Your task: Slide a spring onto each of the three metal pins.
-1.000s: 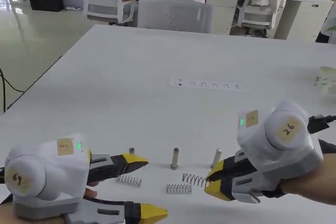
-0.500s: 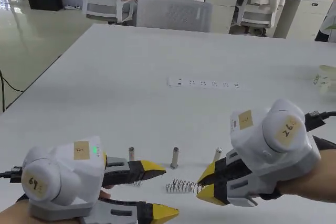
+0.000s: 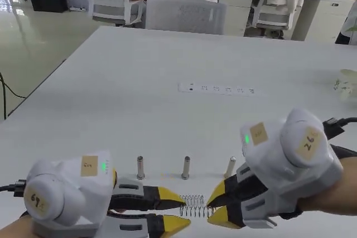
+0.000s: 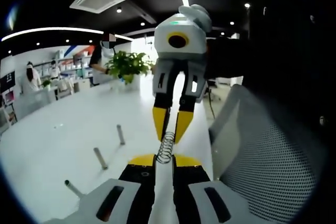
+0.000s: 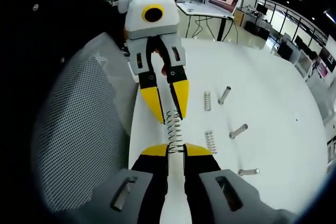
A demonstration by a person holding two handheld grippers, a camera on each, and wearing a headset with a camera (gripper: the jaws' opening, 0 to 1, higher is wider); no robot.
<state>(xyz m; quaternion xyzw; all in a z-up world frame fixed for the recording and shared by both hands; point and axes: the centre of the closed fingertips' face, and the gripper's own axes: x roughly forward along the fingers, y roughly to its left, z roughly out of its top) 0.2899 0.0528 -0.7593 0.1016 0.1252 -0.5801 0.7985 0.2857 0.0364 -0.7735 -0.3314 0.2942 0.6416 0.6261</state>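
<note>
Your left gripper (image 3: 181,210) has its jaws narrowed to a slit, pinching one end of a spring (image 4: 166,147). The spring runs straight across to your right gripper (image 3: 215,207), whose jaws are just as tight on the other end. It sits just in front of the three metal pins (image 3: 186,167), all bare. Two loose springs (image 5: 211,141) lie on the table (image 3: 167,82).

Risks:
- With both ends clamped, no end is free to thread.
- Pull apart and it stretches.
- Push together and it bows and pops out.
- Swing either gripper in carelessly and you clip a pin.
</note>
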